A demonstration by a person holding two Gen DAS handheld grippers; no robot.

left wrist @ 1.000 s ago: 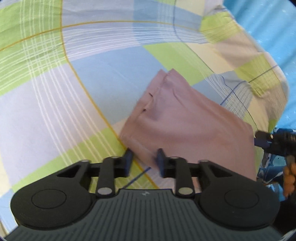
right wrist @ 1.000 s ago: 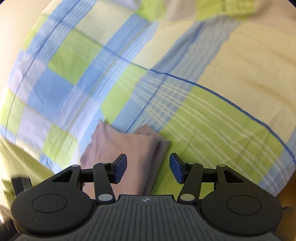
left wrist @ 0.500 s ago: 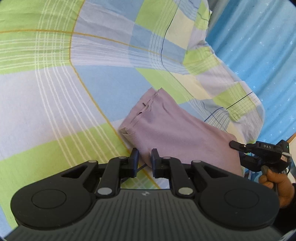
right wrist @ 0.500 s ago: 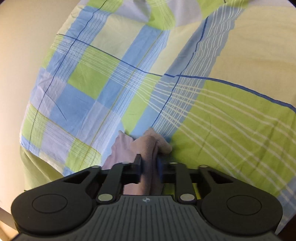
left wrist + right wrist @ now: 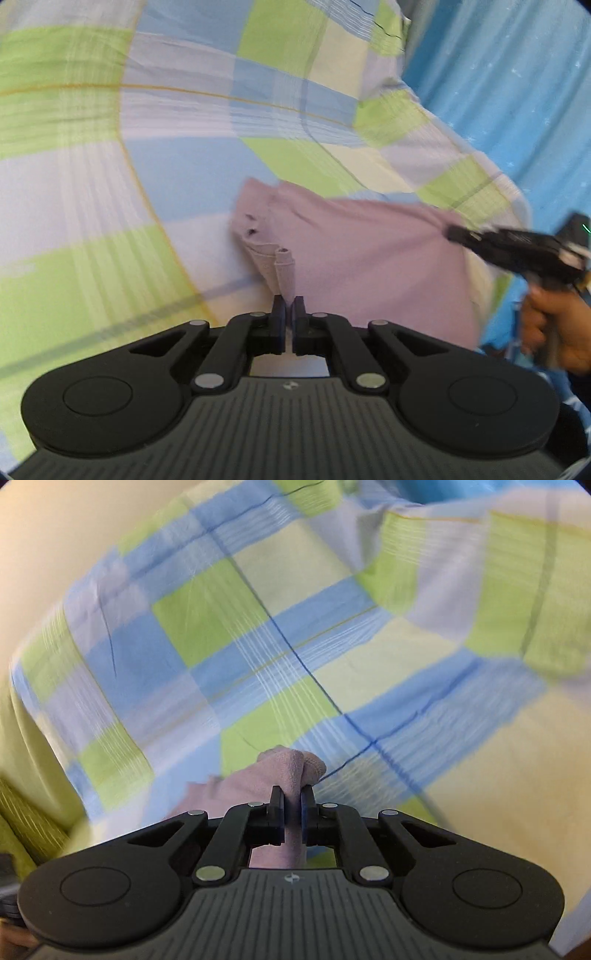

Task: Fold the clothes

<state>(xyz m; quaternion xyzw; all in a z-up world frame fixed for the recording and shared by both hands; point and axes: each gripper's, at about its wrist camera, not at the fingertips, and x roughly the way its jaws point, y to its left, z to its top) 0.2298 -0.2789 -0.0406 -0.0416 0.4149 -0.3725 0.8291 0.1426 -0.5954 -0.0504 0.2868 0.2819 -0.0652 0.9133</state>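
The left gripper (image 5: 288, 306), half open a second ago, has now closed its fingers on a bunched edge of the mauve garment (image 5: 362, 254), which lies folded on the checked bedsheet (image 5: 147, 166) with a corner pulled up at 12 o'clock from the fingertips. The right gripper (image 5: 292, 796), wide open before, likewise pinches a fold of the same cloth. In the left view it shows at 3 o'clock, gripped by a hand (image 5: 554, 332), beside a blue curtain (image 5: 517, 92).
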